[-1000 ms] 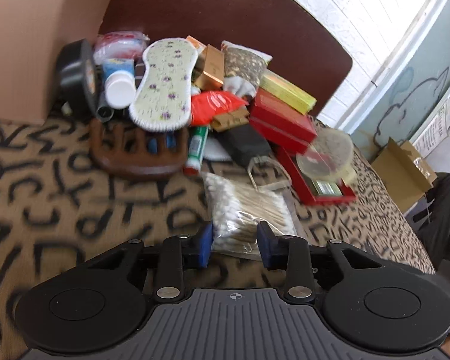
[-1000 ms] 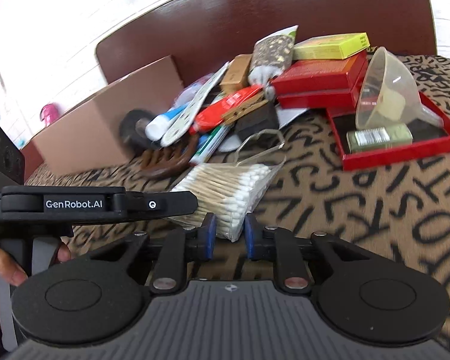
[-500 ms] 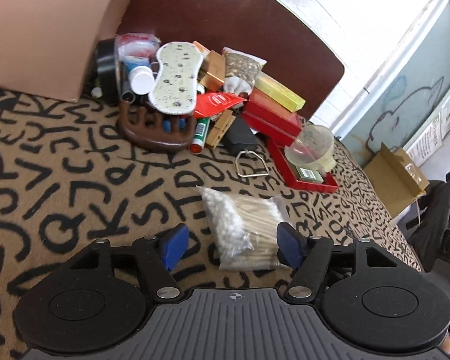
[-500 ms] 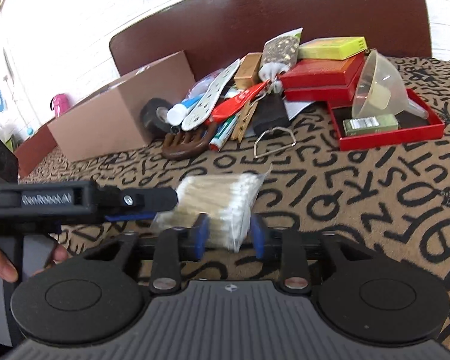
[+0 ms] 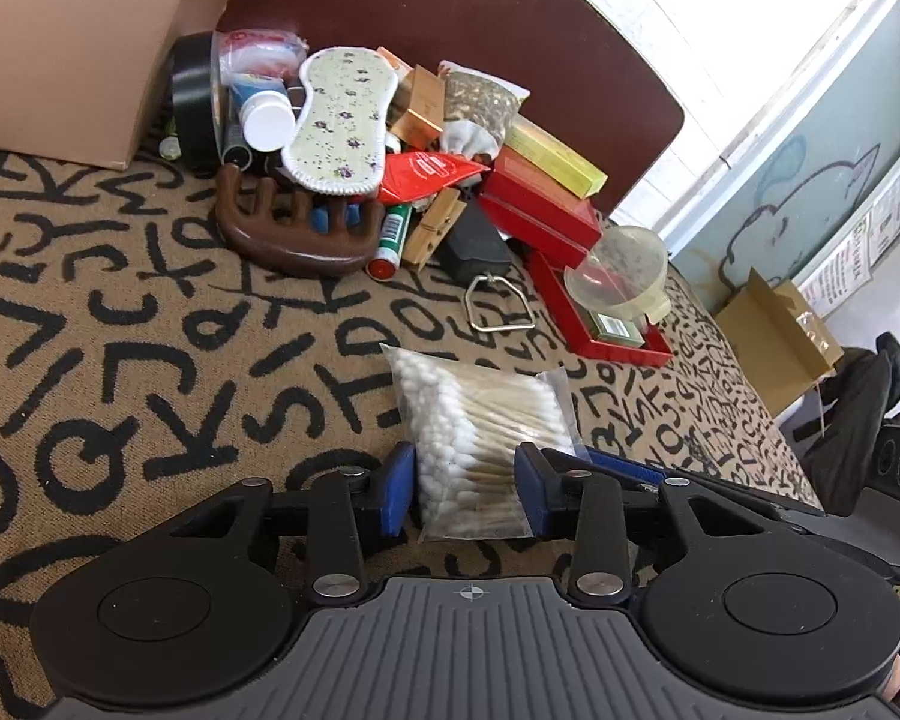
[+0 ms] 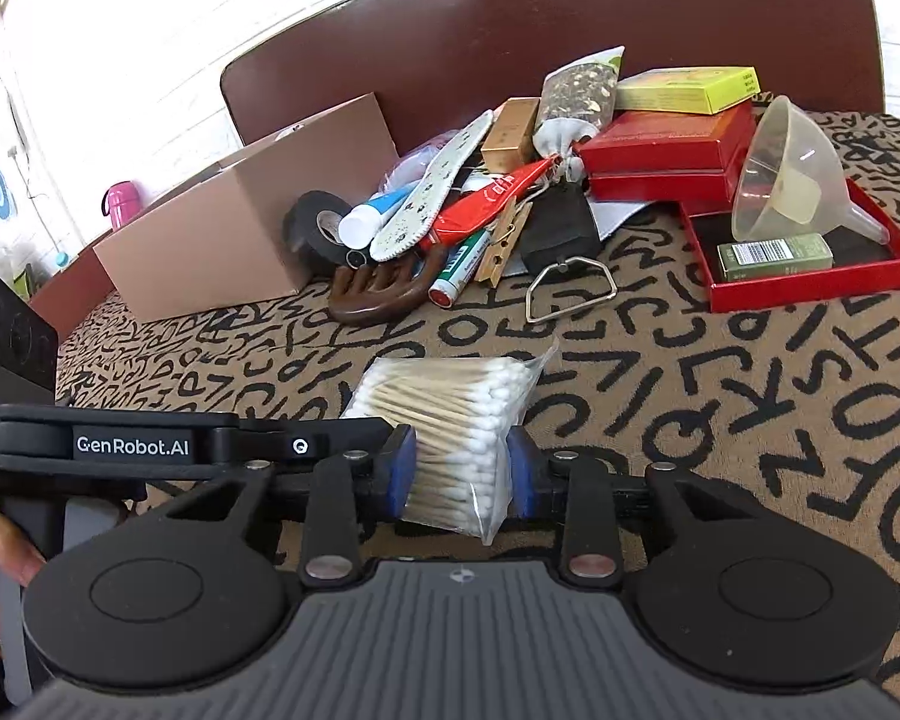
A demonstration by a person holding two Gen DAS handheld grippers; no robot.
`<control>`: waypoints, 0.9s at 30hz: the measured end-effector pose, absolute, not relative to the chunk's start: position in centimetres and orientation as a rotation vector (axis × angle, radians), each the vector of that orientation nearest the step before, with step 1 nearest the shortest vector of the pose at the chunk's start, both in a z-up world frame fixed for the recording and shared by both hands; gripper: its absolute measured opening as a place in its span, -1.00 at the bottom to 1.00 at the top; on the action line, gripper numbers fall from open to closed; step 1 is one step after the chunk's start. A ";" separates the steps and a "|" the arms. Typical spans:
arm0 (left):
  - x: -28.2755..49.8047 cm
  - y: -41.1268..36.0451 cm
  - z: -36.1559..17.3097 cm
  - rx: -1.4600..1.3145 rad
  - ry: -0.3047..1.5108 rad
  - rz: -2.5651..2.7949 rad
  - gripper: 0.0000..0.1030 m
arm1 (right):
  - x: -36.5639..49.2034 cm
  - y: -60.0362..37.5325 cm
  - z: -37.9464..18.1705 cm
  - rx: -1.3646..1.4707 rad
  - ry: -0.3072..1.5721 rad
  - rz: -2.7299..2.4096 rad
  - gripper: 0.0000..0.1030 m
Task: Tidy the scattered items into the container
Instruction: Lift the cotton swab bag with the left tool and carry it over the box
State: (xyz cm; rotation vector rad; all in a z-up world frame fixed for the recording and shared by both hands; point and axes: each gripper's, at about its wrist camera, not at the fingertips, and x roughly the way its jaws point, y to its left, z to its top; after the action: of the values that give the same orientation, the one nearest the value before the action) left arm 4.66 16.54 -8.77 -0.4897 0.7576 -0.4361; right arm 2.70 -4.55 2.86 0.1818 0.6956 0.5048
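We are at the pick-up step for the bag of cotton swabs (image 5: 480,438), which lies on the letter-patterned cloth (image 5: 120,360) with its near end between the fingers of both claws. The left gripper (image 5: 466,495) has just been closing, and its blue pads now sit at the bag's two sides, apparently touching the plastic. The right gripper (image 6: 461,474) has also just been closing on the same bag from the other side, its pads against the bag's flanks and seemingly pinching it lightly. How firmly either one presses we cannot tell. The cardboard box (image 5: 84,42), which we take for the container, stands well ahead and to the left of the left claw, with the heap of remaining items just to its right, among them the brown comb (image 5: 294,240), the roll of black tape (image 5: 192,102) and the clear funnel (image 5: 621,267) in the red tray (image 5: 624,348). Next, we judge, one claw must take a sure hold, the other let go, and the bag be lifted and carried over the heap to the box. The box's opening is not visible from either view, so what it holds is unknown; its left part is cut off in the left wrist view, and the bag's near end is hidden behind the claw bodies.
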 end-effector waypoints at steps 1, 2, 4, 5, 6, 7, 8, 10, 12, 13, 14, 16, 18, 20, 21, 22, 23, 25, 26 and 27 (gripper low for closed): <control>4.7 16.7 -8.9 -0.502 0.757 -0.441 0.04 | 2.7 -4.6 2.9 0.185 0.698 0.506 -0.27; 4.7 16.8 -8.9 -0.512 0.756 -0.444 0.06 | 2.8 -4.6 2.9 0.185 0.700 0.506 -0.25; 4.7 16.8 -9.0 -0.520 0.753 -0.447 0.09 | 2.7 -4.5 2.9 0.179 0.702 0.502 -0.25; 4.7 16.8 -9.0 -0.518 0.751 -0.446 0.10 | 2.7 -4.4 2.9 0.176 0.703 0.499 -0.25; 4.7 16.8 -9.0 -0.517 0.749 -0.446 0.10 | 2.8 -4.4 2.8 0.175 0.704 0.498 -0.25; 4.7 16.8 -9.1 -0.519 0.748 -0.446 0.09 | 2.9 -4.4 2.8 0.178 0.706 0.496 -0.25; 4.8 16.9 -9.1 -0.523 0.749 -0.448 0.09 | 2.9 -4.4 2.7 0.180 0.707 0.497 -0.28; 4.8 17.0 -9.1 -0.523 0.754 -0.450 0.03 | 3.0 -4.3 2.6 0.181 0.708 0.501 -0.29; 4.7 17.0 -9.0 -0.507 0.756 -0.440 -0.09 | 2.9 -4.2 2.6 0.182 0.713 0.505 -0.30; 4.6 17.0 -9.0 -0.499 0.756 -0.435 -0.09 | 2.8 -4.1 2.7 0.182 0.712 0.502 -0.36; 4.5 17.0 -8.8 -0.494 0.754 -0.431 -0.12 | 2.6 -3.9 2.9 0.177 0.709 0.495 -0.44; 3.9 17.3 -8.4 -0.484 0.747 -0.420 -0.20 | 2.1 -3.5 3.4 0.162 0.698 0.500 -0.52; 3.3 17.9 -7.7 -0.491 0.728 -0.416 -0.22 | 1.6 -3.0 4.1 0.154 0.682 0.510 -0.53; 2.7 18.8 -6.8 -0.499 0.696 -0.410 -0.22 | 1.2 -2.3 5.0 0.134 0.653 0.527 -0.54; 2.4 19.3 -6.2 -0.500 0.677 -0.406 -0.22 | 1.1 -1.9 5.6 0.127 0.638 0.537 -0.54; 2.1 19.9 -5.6 -0.500 0.657 -0.399 -0.22 | 1.1 -1.4 6.1 0.119 0.623 0.548 -0.54; 1.9 20.4 -4.9 -0.501 0.637 -0.391 -0.22 | 1.0 -0.9 6.7 0.111 0.606 0.561 -0.54; 1.6 21.7 -3.7 -0.499 0.596 -0.376 -0.22 | 1.2 0.3 8.0 0.101 0.575 0.591 -0.54; 1.5 22.4 -3.0 -0.499 0.577 -0.368 -0.23 | 1.4 0.9 8.7 0.096 0.561 0.607 -0.53; 1.5 23.1 -2.3 -0.500 0.560 -0.359 -0.23 | 1.7 1.7 9.3 0.092 0.547 0.622 -0.54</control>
State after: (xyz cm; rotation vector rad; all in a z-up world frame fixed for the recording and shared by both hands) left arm 1.51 23.07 -2.34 -0.5000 0.5601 -0.3594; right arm 1.72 1.67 9.32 0.0918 0.5470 0.6222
